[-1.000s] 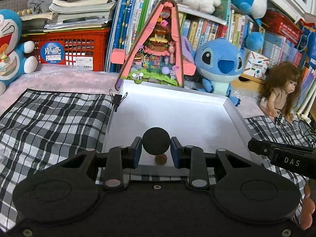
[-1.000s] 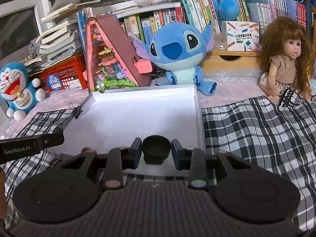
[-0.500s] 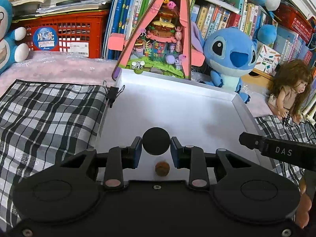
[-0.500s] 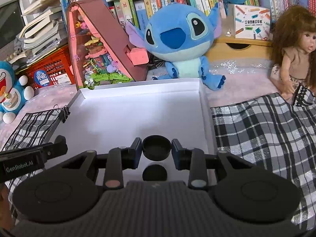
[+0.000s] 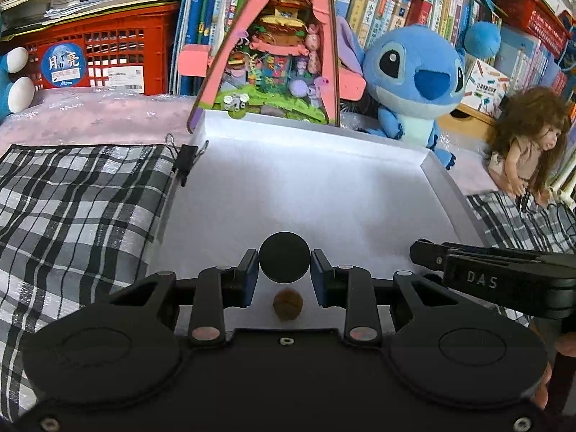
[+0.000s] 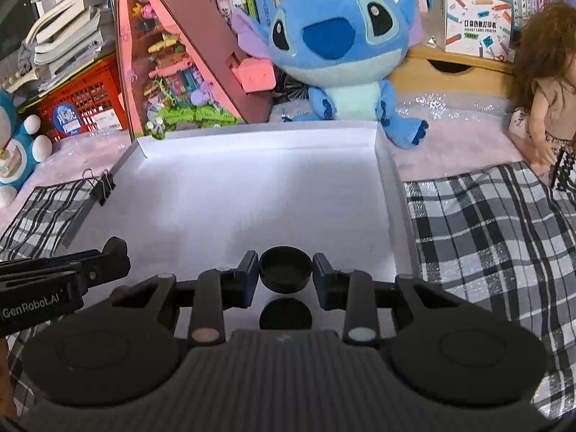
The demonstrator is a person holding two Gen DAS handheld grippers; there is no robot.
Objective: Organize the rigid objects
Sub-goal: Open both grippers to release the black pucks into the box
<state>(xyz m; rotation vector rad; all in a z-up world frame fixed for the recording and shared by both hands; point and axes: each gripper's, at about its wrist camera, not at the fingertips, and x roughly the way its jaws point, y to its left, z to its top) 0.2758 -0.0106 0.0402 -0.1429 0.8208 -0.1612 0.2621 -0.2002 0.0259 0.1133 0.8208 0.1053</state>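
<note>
My left gripper (image 5: 284,262) is shut on a round black disc (image 5: 284,262), held above the near part of the white tray (image 5: 306,151). A small brown walnut-like nut (image 5: 287,304) lies on the tray floor just under it. My right gripper (image 6: 285,275) is shut on a black round cap (image 6: 285,274), rim up, above the tray (image 6: 252,144). Another black disc (image 6: 285,314) lies on the tray floor below it. The right gripper's side shows in the left wrist view (image 5: 504,273). The left gripper's side shows in the right wrist view (image 6: 61,280).
Black-and-white checked cloth (image 5: 72,208) lies on both sides of the tray. A binder clip (image 5: 185,163) sits on the tray's left rim. Behind stand a pink triangular toy house (image 5: 273,46), a blue plush (image 5: 414,75), a doll (image 5: 525,144), a red crate (image 5: 100,50) and books.
Both grippers have moved forward over the tray, still holding their black pieces. The nut and the loose black disc now show below the fingers.
</note>
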